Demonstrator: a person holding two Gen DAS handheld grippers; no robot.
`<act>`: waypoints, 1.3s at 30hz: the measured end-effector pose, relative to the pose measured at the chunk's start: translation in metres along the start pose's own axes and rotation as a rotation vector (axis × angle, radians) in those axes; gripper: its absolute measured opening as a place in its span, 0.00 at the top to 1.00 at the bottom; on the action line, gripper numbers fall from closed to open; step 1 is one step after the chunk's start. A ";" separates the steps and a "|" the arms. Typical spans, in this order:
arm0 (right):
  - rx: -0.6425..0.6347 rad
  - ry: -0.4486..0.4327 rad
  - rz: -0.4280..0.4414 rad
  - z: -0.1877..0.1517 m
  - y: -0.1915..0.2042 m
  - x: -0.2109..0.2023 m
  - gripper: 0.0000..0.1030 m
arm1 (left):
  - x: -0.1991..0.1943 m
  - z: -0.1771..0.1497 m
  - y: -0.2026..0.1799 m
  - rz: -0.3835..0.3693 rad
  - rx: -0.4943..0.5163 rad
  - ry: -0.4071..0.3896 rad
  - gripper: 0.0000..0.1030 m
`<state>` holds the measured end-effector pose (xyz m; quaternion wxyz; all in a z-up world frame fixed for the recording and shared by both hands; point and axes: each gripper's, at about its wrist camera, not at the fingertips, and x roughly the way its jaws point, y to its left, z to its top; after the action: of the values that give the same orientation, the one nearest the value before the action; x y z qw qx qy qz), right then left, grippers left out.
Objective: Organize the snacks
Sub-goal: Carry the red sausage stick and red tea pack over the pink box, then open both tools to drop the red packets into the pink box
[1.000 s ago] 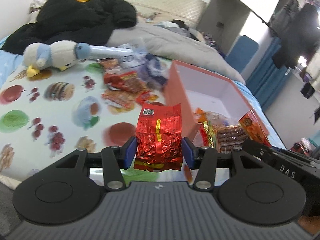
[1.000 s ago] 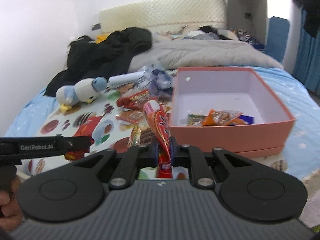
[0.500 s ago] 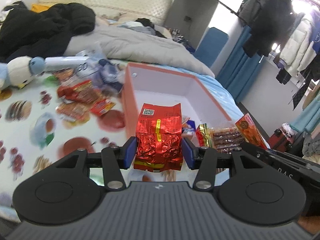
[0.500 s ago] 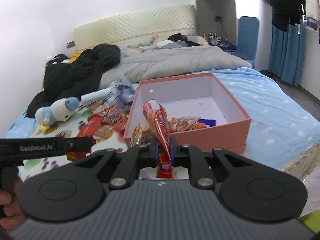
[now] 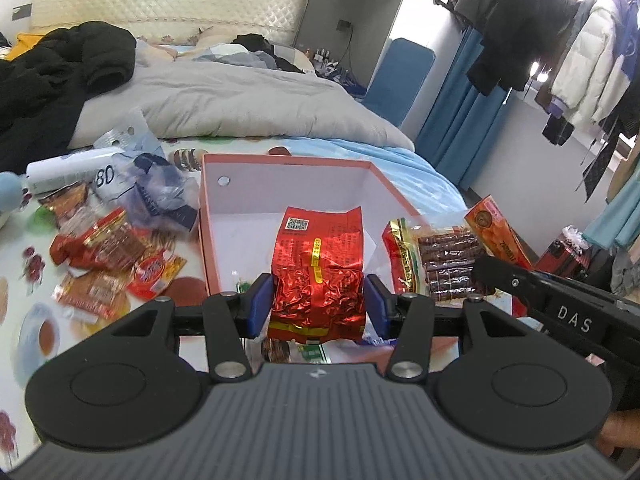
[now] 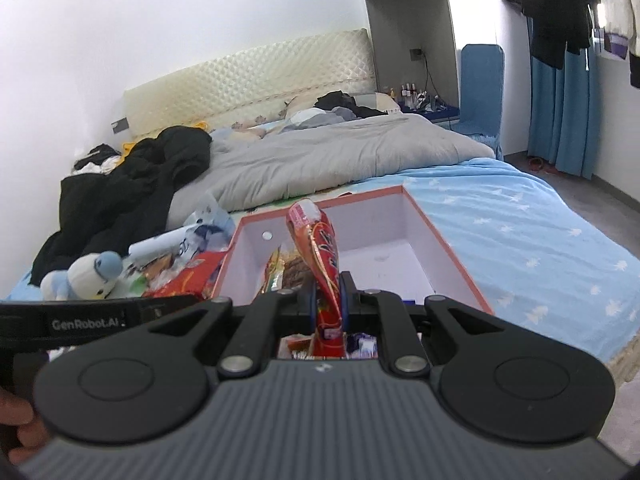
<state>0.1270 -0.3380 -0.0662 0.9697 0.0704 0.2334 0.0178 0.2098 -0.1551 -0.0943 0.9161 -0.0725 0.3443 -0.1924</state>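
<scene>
A red foil pack [image 5: 318,276] is pinched upright between the blue pads [image 5: 258,306] of the left gripper [image 5: 318,306], the jaws being spread about halfway and pressed against its sides. The pack is held over the near end of the pink box [image 5: 206,236]. In the right gripper [image 6: 326,300] a narrow red snack [image 6: 320,248] is clamped, the jaws being drawn almost together on it; it is tilted back to the left and is held above the same box [image 6: 448,248]. Loose packets are seen under both grippers in the near part of the box. Just right of the foil pack, in the left view, the right gripper's snack is seen side-on as a clear pack of brown sticks [image 5: 448,264] with an orange end [image 5: 498,232]. Left of the box, a heap of red and orange packets [image 5: 108,256] is spread on the printed sheet [image 5: 24,280], with a crumpled blue bag [image 5: 160,192] behind it. A plush penguin [image 6: 86,276] is lying further left. Beyond, a grey quilt [image 6: 320,160] and a black coat [image 6: 128,188] are piled on the bed, and blue curtains [image 6: 560,112] are hung at the far wall.
</scene>
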 end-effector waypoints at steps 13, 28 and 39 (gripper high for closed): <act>0.057 0.124 0.012 -0.011 -0.038 0.092 0.85 | 0.099 0.016 0.006 0.021 0.027 0.125 0.46; 0.086 0.147 0.033 -0.020 -0.040 0.094 0.41 | 0.068 0.019 0.009 0.018 0.037 0.073 0.32; 0.065 0.079 0.075 -0.018 -0.008 0.032 0.41 | -0.021 0.003 0.009 0.015 0.033 -0.009 0.32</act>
<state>0.1477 -0.3416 -0.0976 0.9556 0.1098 0.2691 0.0491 0.1997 -0.1384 -0.0817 0.9202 -0.0554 0.3374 -0.1906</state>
